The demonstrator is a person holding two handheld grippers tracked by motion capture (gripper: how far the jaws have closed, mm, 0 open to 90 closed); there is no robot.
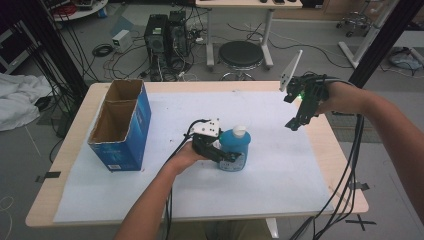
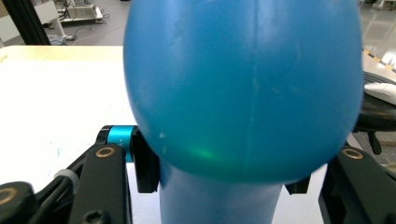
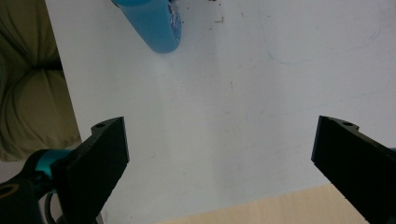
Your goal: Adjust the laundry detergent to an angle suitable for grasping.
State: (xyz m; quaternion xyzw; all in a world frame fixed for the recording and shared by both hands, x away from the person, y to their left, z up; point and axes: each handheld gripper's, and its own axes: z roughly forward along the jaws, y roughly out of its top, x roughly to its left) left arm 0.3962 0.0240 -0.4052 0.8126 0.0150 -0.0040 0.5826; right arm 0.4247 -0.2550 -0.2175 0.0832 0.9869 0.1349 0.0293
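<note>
1. Blue bottle (image 1: 235,150) stands near the middle of the white sheet (image 1: 280,170) covering the desk (image 1: 345,195), upright, its white cap (image 1: 240,131) at the top.
2. Its long axis runs vertically; the left gripper view shows the rounded blue body (image 2: 243,84) bulging above a narrower blue part between the jaws.
3. The left gripper (image 1: 212,145) has its jaws shut on the bottle, one pad pressed against each side of that narrower part.
4. The right gripper (image 1: 302,107) hangs above the desk's far right part, well apart from the bottle, its jaws spread wide with nothing between them; its own view looks down on bare sheet with the bottle (image 3: 152,23) at the top edge.
5. A blue cardboard box (image 1: 122,125) stands at the desk's left side, open at the top, with two compartments; whether anything lies inside cannot be told.
6. Between box and bottle the sheet is bare.
7. Beyond the desk stand a black stool (image 1: 241,54) and computer towers (image 1: 165,35) among cables on the floor.
</note>
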